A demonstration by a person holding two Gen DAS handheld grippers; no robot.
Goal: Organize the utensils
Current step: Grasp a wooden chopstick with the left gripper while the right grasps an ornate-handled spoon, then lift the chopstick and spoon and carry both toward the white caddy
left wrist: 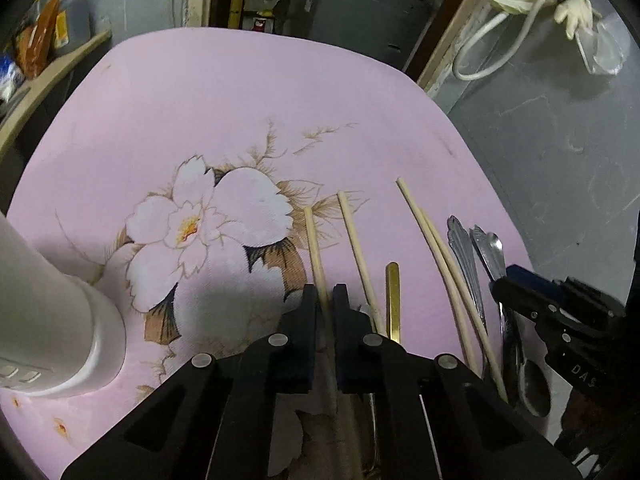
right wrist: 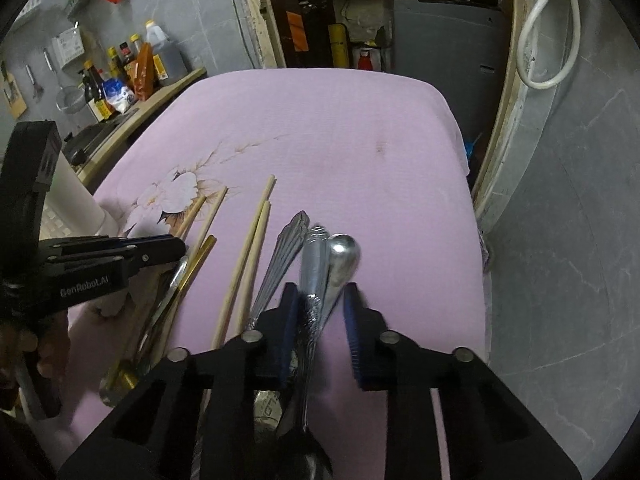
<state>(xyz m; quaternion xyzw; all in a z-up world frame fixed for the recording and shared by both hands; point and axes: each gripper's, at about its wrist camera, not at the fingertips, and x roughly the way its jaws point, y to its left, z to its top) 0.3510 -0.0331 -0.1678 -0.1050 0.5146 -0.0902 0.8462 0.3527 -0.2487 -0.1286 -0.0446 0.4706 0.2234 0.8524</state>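
Chopstick (left wrist: pixel 316 248) pinched in left tool (left wrist: pixel 324 292); right tool (right wrist: pixel 322 300) part-open around spoon handles (right wrist: pixel 326 268).

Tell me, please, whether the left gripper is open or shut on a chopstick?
Shut on it: the left gripper has its two black fingers pressed against either side of the leftmost chopstick, which runs between them on the pink cloth.

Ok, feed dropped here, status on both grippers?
Left gripper shut on one chopstick. Right gripper around metal handles, pads not seen pressing. Loose chopsticks between.
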